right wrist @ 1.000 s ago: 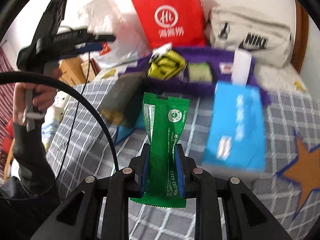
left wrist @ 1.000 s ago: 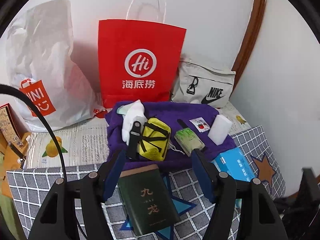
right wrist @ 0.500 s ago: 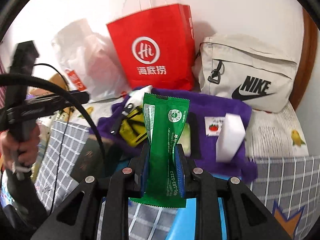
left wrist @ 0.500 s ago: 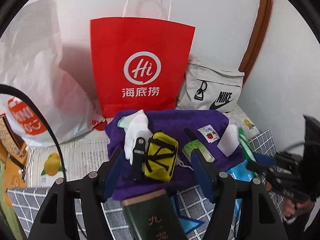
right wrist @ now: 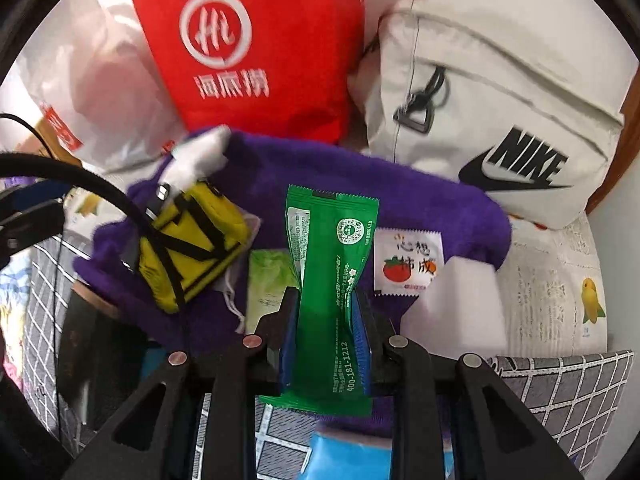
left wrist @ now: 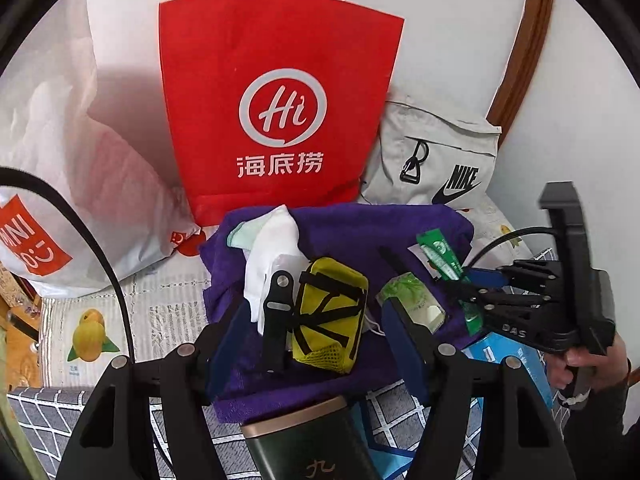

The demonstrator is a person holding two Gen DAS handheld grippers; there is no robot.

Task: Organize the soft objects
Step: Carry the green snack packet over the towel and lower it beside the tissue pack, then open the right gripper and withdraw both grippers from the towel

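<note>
Over the purple towel [right wrist: 420,200], your right gripper [right wrist: 326,344] has its fingers [right wrist: 362,340] clenched on a green packet [right wrist: 332,280], which stands upright between the blue pads with its top above the fingertips and its bottom edge hanging below them. From your left wrist camera the same packet [left wrist: 442,256] shows at the right side of the towel [left wrist: 352,232], held out by the right gripper [left wrist: 464,280] with your right hand [left wrist: 588,364] behind it.

Your left gripper [left wrist: 316,344] hangs above the near edge of the towel with its fingers [left wrist: 404,340] released and spread apart; nothing is pressed between them. The yellow pouch [left wrist: 332,316] with black straps lies on the towel in the gap you see between those fingers, and a white cloth [left wrist: 272,248] lies just beside it, touching its upper left side. A pale green tissue pack [left wrist: 412,300] sits on the towel to the right of the pouch, near a small white sachet [right wrist: 408,264] with a tomato picture.

Behind the towel a red paper bag [left wrist: 280,100] stands upright against the wall, with a white plastic bag [left wrist: 80,184] on its left and a grey Nike bag [right wrist: 500,120] on its right. A dark green box [left wrist: 312,452] lies at the near edge of the towel on the checked bedspread [right wrist: 560,392], and a blue pack [right wrist: 352,460] lies below the right gripper.
</note>
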